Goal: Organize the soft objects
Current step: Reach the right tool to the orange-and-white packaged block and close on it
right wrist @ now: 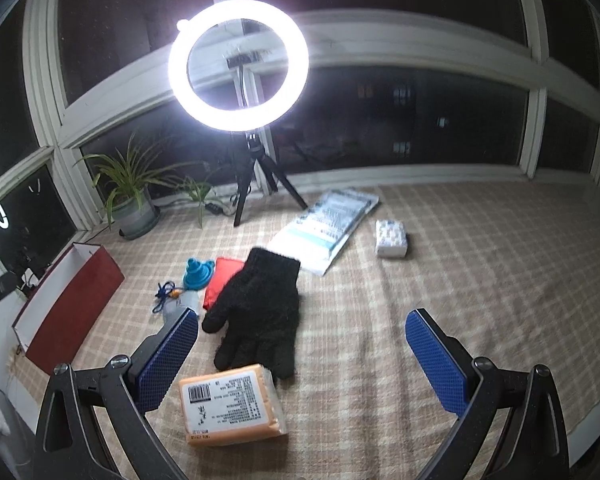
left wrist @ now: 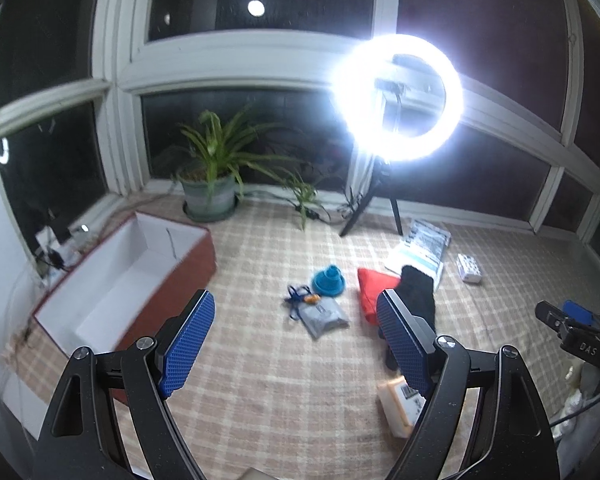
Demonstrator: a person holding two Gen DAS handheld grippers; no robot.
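Hovering over the checked cloth, both of my grippers spread wide and empty.
Right gripper nearest: orange packet just ahead-left, then black glove, long axis running away, fingers toward me; red box far left, beside left gripper.

Your left wrist camera sits just behind the left gripper and looks forward and down across the checked cloth toward the window corner, with the red box close on its left. Your right wrist camera rides behind the right gripper, lower and nearer the cloth, facing the same window wall from farther right. Both views share the ring light, the potted plant, the black glove and the orange packet. The left view also catches the right gripper's body at its right edge.
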